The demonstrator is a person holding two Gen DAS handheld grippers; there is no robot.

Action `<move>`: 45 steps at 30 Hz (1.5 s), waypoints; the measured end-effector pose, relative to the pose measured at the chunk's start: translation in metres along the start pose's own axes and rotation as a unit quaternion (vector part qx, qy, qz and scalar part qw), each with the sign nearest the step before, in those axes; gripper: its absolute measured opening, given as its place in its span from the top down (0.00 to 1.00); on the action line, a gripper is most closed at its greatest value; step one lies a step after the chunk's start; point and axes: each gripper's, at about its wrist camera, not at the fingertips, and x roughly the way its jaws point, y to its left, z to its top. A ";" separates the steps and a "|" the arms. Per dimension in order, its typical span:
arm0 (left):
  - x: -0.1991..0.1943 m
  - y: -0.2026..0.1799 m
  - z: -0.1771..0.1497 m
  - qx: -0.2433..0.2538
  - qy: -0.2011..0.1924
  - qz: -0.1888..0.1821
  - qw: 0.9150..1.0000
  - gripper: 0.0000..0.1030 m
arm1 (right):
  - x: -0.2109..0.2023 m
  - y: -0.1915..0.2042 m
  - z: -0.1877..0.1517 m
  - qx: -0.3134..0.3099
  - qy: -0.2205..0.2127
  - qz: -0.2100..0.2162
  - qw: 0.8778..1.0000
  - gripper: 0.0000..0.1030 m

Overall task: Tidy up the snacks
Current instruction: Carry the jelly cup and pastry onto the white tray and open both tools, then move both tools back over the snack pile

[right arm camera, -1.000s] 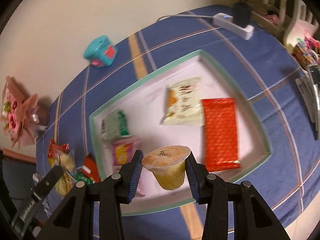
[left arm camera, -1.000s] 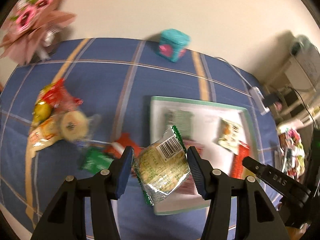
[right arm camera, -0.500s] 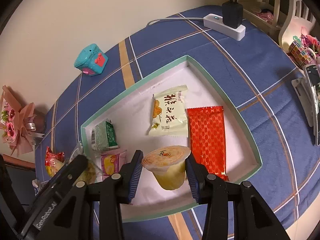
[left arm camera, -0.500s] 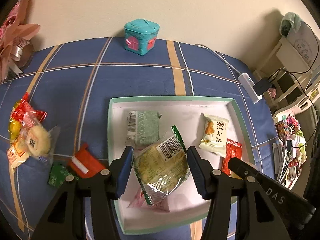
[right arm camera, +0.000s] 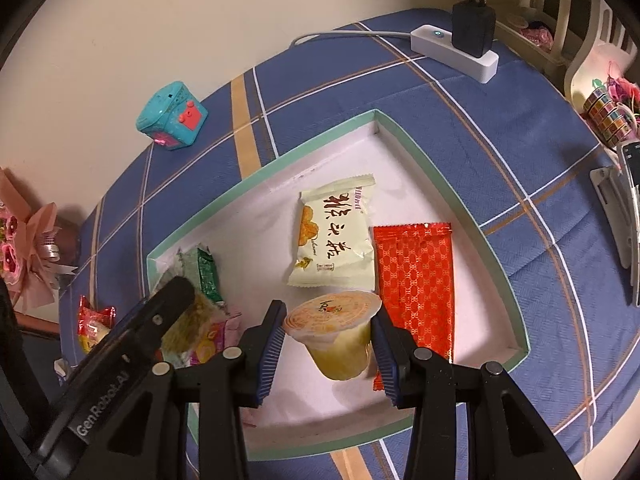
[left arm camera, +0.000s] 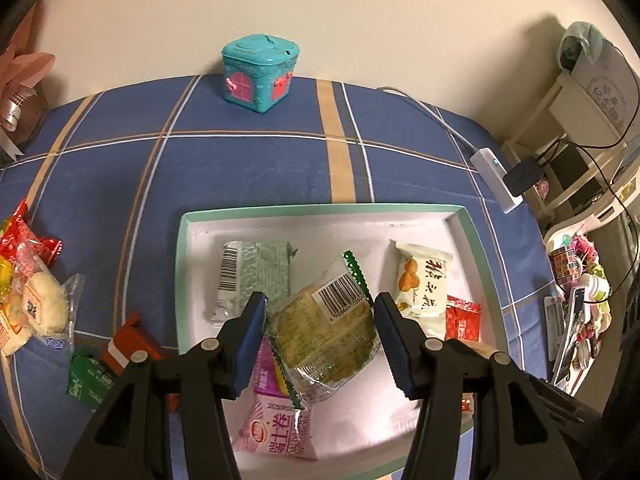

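My left gripper (left arm camera: pixel 320 320) is shut on a clear-wrapped yellow-green pastry packet (left arm camera: pixel 324 332) and holds it over the white tray with green rim (left arm camera: pixel 320 211). My right gripper (right arm camera: pixel 330 328) is shut on a yellow jelly cup (right arm camera: pixel 336 332) low over the same tray (right arm camera: pixel 448 192). In the tray lie a green packet (left arm camera: pixel 256 272), a pink packet (left arm camera: pixel 276 424), a cream packet (right arm camera: pixel 334 236) and a red foil packet (right arm camera: pixel 416 276). The left gripper's body (right arm camera: pixel 132 340) shows at the left of the right wrist view.
Loose snacks lie left of the tray: a red packet (left arm camera: pixel 28 248), a round cake (left arm camera: pixel 38 308), a red box (left arm camera: pixel 128 350), a green packet (left arm camera: pixel 88 376). A teal toy box (left arm camera: pixel 258 72) stands by the wall. A power strip (right arm camera: pixel 456 50) lies far right. Flowers (right arm camera: pixel 24 248) stand at the left.
Both grippers have moved closer over the tray with their snacks still held; the left one came in from the left side and down, the right one has lowered the cup.
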 end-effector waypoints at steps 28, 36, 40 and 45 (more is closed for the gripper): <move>-0.051 0.027 0.008 -0.003 -0.007 0.074 0.997 0.30 | -0.053 0.018 0.000 -0.018 -0.045 0.002 0.999 0.35; -0.046 0.048 0.006 -0.022 0.006 0.107 0.994 0.30 | -0.046 0.018 -0.001 -0.020 -0.038 -0.017 0.999 0.18; -0.038 0.059 0.004 -0.028 0.018 0.117 0.993 0.29 | -0.032 0.021 -0.004 -0.030 -0.026 -0.033 0.999 0.02; -0.015 0.070 -0.003 -0.029 0.036 0.133 0.990 0.11 | -0.022 0.023 -0.007 -0.039 -0.019 -0.039 0.998 0.00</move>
